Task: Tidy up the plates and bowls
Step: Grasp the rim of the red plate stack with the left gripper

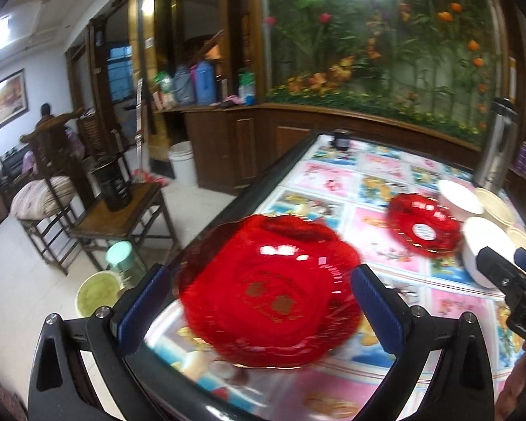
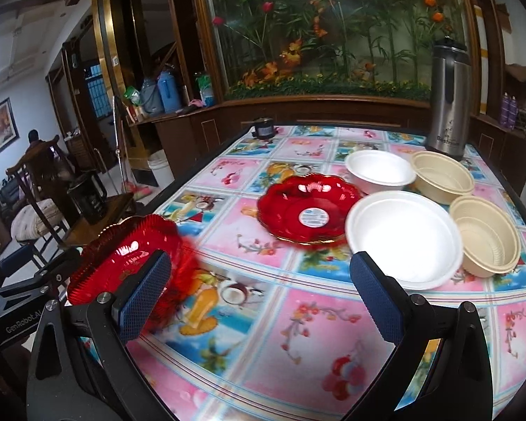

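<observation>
Both grippers [image 1: 259, 301] [image 2: 259, 298] spread wide, empty | near red plate [image 1: 266, 291] blurred between left fingers | right view alone showed both beige bowls [image 2: 442, 175] beside thermos [image 2: 447, 101]

Desk [image 2: 298, 333]: one scalloped plate [image 2: 129, 256] near left edge; second plate [image 2: 308, 207] mid-desk. Right of it, two foam bowls [image 2: 403, 238], then two ribbed bowls [image 2: 487, 242]. Flask [image 2: 449, 101] far right, behind them.

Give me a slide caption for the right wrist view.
Open right gripper over the table, facing red plate, white bowls and beige bowls.
</observation>
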Tool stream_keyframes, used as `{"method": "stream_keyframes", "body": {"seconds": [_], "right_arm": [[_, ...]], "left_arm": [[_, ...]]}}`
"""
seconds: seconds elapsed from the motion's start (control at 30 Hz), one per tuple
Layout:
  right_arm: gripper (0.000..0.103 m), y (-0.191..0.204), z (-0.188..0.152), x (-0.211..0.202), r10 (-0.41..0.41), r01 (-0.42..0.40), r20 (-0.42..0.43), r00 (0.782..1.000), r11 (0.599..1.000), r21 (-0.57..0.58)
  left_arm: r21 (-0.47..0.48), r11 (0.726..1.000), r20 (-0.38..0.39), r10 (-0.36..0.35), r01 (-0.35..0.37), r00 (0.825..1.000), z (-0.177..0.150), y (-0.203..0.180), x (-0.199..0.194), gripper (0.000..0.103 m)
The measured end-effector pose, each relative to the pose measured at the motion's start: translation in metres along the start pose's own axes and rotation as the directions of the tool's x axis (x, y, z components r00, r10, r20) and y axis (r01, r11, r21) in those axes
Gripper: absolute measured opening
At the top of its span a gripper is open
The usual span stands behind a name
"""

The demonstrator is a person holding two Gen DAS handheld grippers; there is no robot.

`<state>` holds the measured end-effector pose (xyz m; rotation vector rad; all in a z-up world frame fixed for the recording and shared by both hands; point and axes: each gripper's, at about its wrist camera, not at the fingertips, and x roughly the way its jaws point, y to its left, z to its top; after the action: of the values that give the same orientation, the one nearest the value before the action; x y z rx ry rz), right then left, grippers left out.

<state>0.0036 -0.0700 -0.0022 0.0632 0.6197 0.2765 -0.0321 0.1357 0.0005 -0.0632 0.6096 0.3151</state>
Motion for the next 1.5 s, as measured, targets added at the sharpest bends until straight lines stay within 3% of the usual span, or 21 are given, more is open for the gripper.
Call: {"method": "stream_keyframes", "body": {"seconds": [0.13, 0.37, 1.17, 1.5], "right_arm": [[0.103, 0.015, -0.002, 0.009, 0.064, -0.063, -0.025, 0.998, 0.998, 0.015], [0.103, 0.03, -0.011, 0.019, 0.084, -0.083, -0.051, 0.995, 0.996, 0.013], [0.103, 0.054, -0.002, 0.049, 0.153, -0.151, -0.124, 0.98, 0.988, 0.025], [0.103, 0.071, -0.005, 0.08, 0.149, -0.147, -0.176, 0.973, 0.989, 0.024]], "left_arm": [[-0.036, 0.998, -0.022, 0.048, -0.049, 0.999, -0.001, 0.019, 0.005, 0.103], [-0.055, 0.995, -0.027, 0.082, -0.083, 0.996, -0.005, 0.036, 0.01, 0.103], [-0.091, 0.987, -0.098, 0.12, -0.129, 0.988, -0.011, 0.062, 0.036, 0.103], [-0.145, 0.978, -0.182, 0.126, -0.153, 0.975, -0.015, 0.087, 0.064, 0.103]]}}
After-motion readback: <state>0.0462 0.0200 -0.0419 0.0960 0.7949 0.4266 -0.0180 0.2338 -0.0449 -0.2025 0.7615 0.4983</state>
